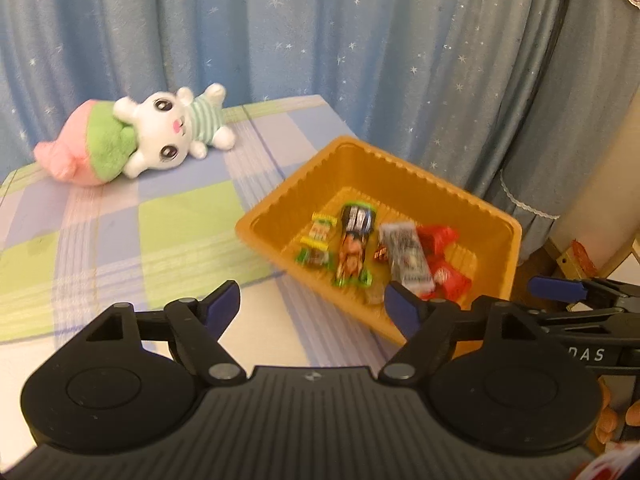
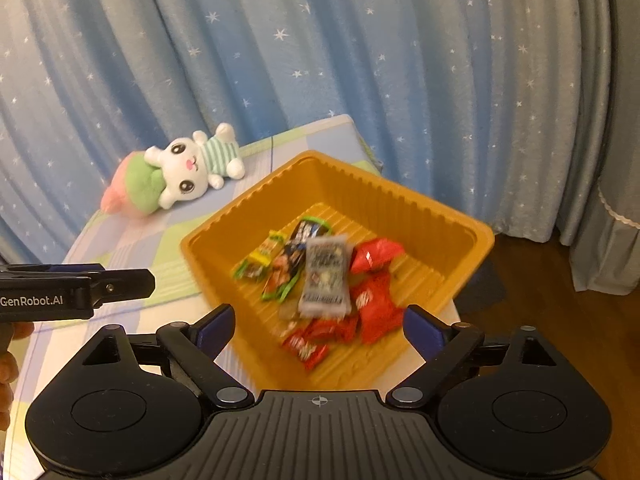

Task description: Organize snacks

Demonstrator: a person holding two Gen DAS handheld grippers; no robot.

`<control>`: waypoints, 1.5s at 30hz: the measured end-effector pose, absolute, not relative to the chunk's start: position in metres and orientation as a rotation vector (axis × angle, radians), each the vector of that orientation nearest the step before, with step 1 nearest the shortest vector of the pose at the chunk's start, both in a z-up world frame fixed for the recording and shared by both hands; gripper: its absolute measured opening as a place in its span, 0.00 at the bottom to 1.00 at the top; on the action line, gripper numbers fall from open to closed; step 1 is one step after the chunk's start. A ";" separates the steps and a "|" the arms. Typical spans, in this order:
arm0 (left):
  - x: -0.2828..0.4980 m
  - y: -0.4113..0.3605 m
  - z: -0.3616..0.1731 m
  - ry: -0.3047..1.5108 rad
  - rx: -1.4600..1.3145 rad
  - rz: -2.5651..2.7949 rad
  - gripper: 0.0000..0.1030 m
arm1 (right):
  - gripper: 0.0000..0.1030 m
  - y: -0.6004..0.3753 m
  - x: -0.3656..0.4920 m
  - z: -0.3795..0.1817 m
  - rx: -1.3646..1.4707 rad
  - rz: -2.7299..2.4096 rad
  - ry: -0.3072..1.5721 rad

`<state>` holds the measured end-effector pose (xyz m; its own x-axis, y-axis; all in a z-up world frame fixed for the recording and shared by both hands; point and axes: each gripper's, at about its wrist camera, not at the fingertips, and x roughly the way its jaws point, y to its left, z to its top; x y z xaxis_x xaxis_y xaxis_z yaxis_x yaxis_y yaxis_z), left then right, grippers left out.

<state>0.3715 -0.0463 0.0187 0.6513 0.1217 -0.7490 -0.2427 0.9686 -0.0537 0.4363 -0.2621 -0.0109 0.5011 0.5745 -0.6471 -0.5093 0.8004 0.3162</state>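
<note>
An orange plastic tray (image 1: 498, 222) (image 2: 400, 196) sits at the right end of the checked table and holds several snack packets: a silver packet (image 1: 406, 254) (image 2: 326, 278), red packets (image 1: 444, 268) (image 2: 376, 306), a dark packet with green edges (image 1: 354, 246) (image 2: 290, 264) and a small yellow-green one (image 1: 318, 242) (image 2: 260, 260). My left gripper (image 1: 314, 306) is open and empty over the table, in front of the tray's near left wall. My right gripper (image 2: 320, 330) is open and empty above the tray's near corner. Each gripper shows at the edge of the other's view.
A white plush rabbit with a pink and green body (image 1: 160, 136) (image 2: 180, 170) lies at the back of the table. Blue starred curtains (image 1: 320, 40) hang behind. The table's right edge drops to a wooden floor (image 2: 520, 280).
</note>
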 end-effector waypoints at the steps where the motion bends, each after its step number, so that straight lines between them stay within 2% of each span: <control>1: 0.362 -0.047 0.019 0.840 -0.153 0.210 0.76 | 0.88 -0.262 0.428 -0.010 0.085 0.653 0.814; 3: 0.344 -0.046 0.019 0.850 -0.154 0.217 0.78 | 0.88 -0.261 0.410 -0.007 0.080 0.648 0.816; 25: 0.134 -0.015 0.008 0.936 -0.181 0.249 0.79 | 0.89 -0.219 0.216 -0.010 0.022 0.628 0.878; 45: 0.049 0.002 -0.002 0.956 -0.209 0.241 0.79 | 0.89 -0.187 0.135 -0.014 -0.046 0.664 0.918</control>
<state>0.0492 0.0015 -0.0017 0.5539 0.1106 -0.8252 -0.2937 0.9534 -0.0694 0.1352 -0.1874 -0.0138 0.4240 0.5117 -0.7472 -0.5497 0.8011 0.2367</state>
